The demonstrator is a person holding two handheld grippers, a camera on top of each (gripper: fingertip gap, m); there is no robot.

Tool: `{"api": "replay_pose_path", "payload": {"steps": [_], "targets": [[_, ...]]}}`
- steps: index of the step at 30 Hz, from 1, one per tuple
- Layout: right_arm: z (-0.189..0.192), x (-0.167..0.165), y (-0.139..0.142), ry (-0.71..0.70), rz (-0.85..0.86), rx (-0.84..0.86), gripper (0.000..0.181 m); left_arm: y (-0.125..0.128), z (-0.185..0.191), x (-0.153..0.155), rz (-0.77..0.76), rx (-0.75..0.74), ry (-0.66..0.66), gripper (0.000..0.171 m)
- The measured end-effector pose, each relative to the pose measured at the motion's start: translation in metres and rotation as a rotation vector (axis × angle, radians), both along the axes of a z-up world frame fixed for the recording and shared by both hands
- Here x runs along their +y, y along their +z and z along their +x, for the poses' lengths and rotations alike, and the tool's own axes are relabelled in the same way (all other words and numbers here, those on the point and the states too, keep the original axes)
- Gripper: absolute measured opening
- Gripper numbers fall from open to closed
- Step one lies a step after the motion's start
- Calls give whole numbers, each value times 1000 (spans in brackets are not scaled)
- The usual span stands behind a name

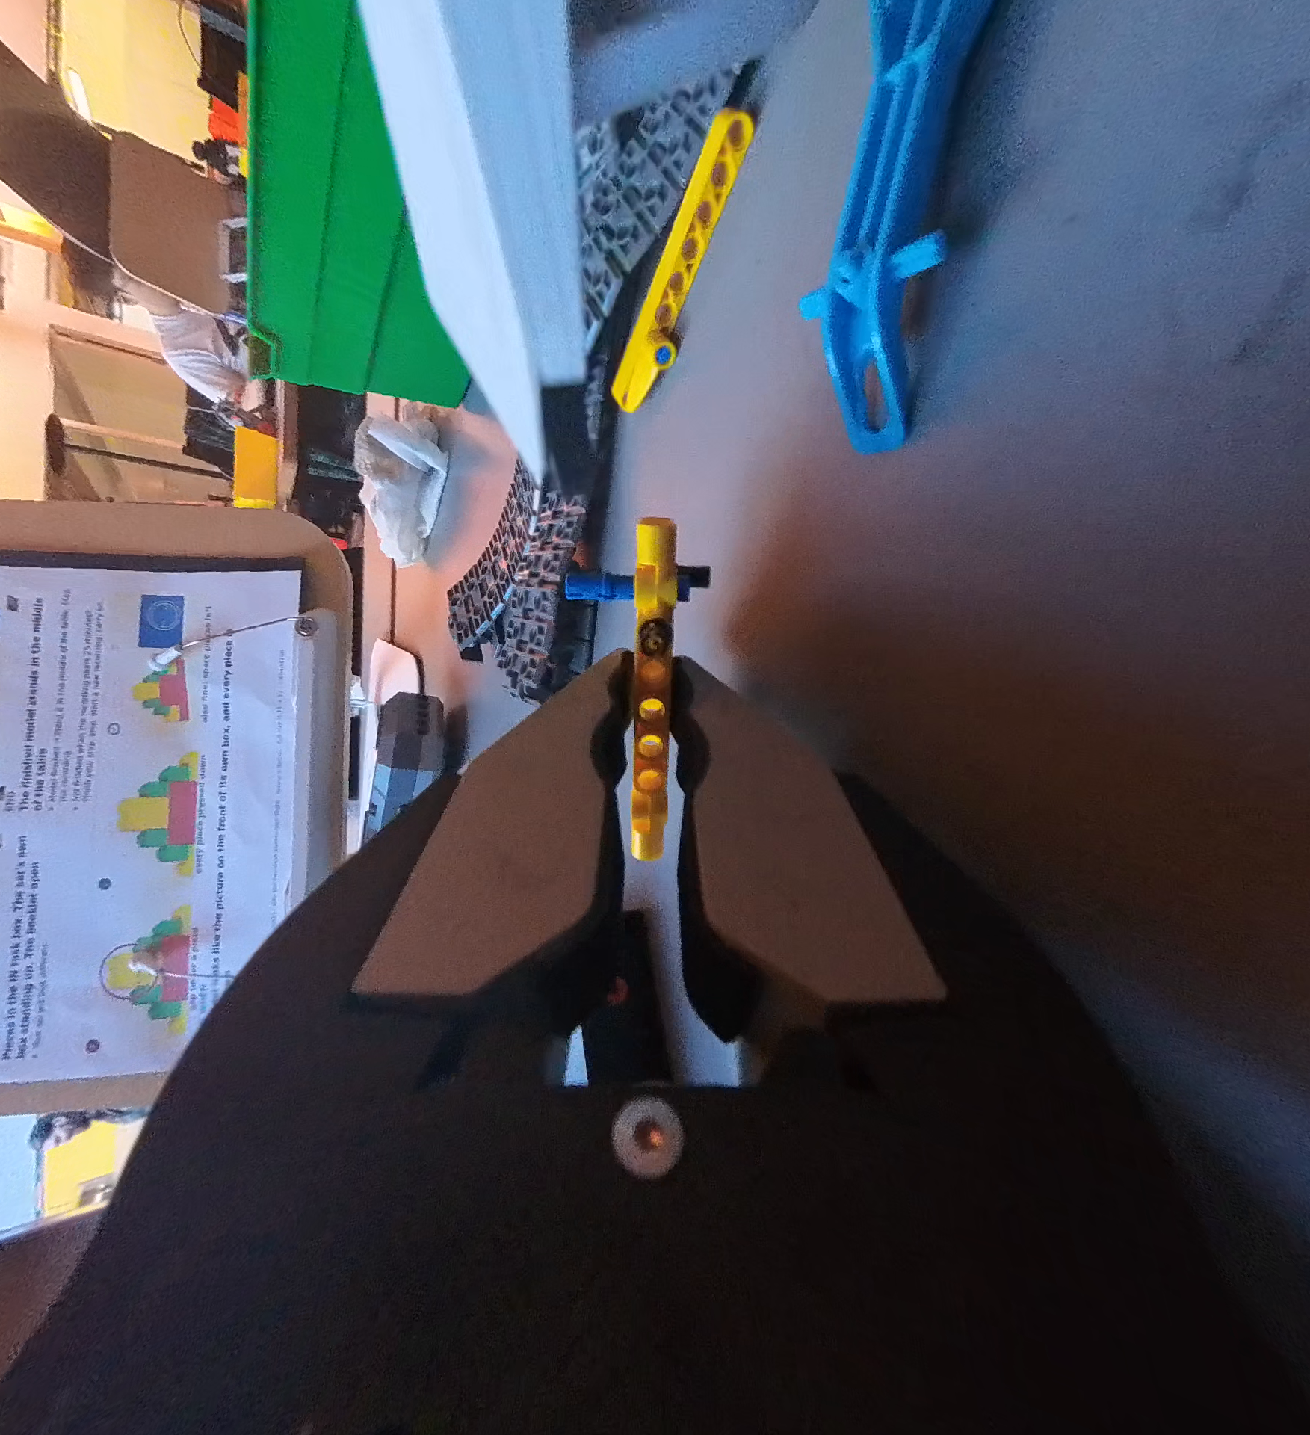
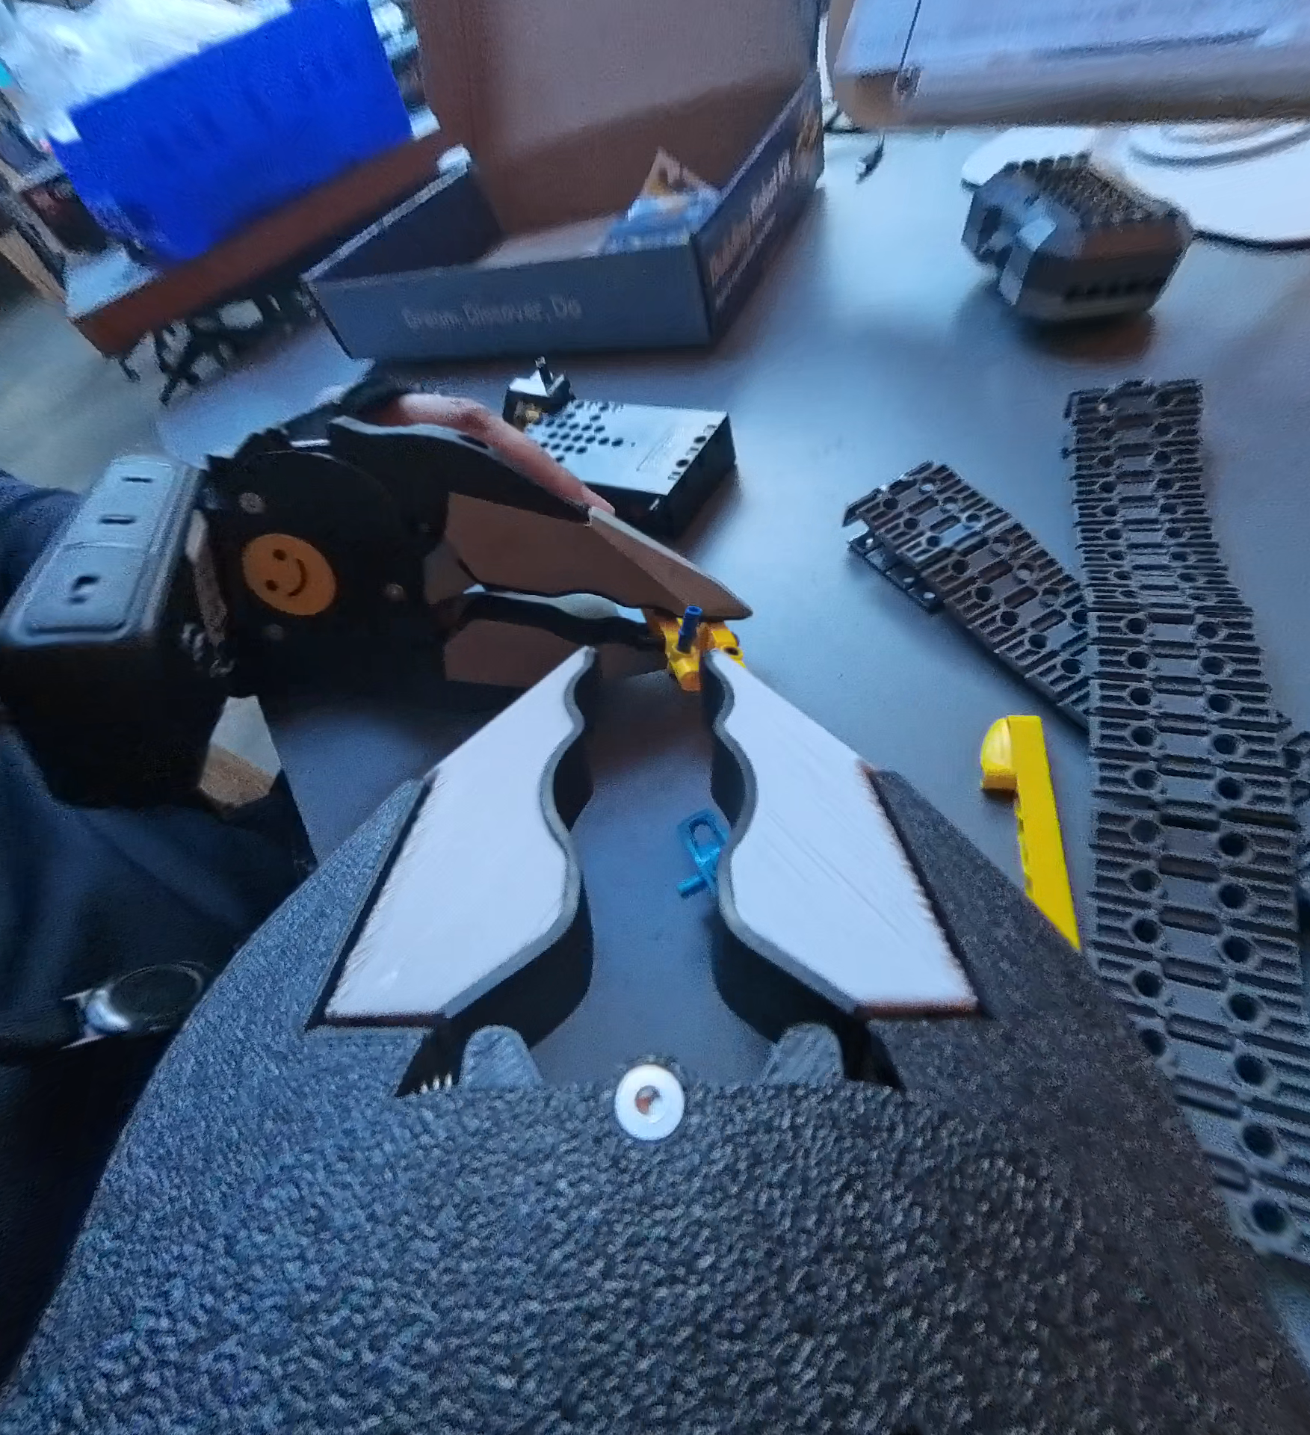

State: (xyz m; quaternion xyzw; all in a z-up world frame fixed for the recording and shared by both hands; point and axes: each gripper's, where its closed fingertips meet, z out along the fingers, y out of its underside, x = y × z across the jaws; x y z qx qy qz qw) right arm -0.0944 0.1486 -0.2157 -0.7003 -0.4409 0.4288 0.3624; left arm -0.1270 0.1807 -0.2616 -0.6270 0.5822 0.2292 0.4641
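Observation:
My left gripper (image 1: 652, 660) is shut on a yellow holed beam (image 1: 653, 745) with a blue pin (image 1: 597, 586) through its far end. It holds the beam above the grey table. In the right wrist view the left gripper (image 2: 702, 621) comes in from the left with the yellow beam (image 2: 686, 652) and the blue pin (image 2: 689, 623). My right gripper (image 2: 648, 660) is open and empty, its tips just in front of that beam. A small light-blue part (image 2: 700, 850) lies on the table between my right fingers.
A second yellow beam (image 2: 1036, 815) and black track strips (image 2: 1172, 776) lie at the right. A black perforated box (image 2: 628, 458), an open cardboard box (image 2: 558, 287) and a dark motor block (image 2: 1071, 233) stand farther back. A light-blue frame piece (image 1: 880, 256) and an instruction sheet (image 1: 116, 807) show in the left wrist view. My right fingertips sit around 7 cm from my left ones. The dark motor block (image 2: 1071, 233) lies around 20 cm away from my left fingertips.

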Motion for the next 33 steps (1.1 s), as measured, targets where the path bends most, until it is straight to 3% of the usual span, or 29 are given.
{"api": "replay_pose_path", "payload": {"steps": [2,14,16,21,23,26,29,33], "targets": [[-6,4,-4,-18,26,-33,13,4,-1,-4,27,6,-7,6],[-44,-40,-12,71,-32,-74,12,12,-19,-48,93,18,6,5],[-49,-43,-16,66,7,-95,3,10,-24,-53,89,22,30,6],[-57,-52,-9,31,-27,-68,2,13,-27,-60,53,-43,24,6],[-60,-56,-18,46,-20,-124,1,2,-22,-64,-4,-31,-2,6],[-59,-50,-32,45,-24,-198,0,-8,-25,-57,28,86,-39,6],[-62,-40,-29,27,-145,-143,0,-10,-29,-52,14,91,-19,5],[-72,-22,-21,-54,-152,-72,0,-7,-37,-40,-17,28,69,9]]}}
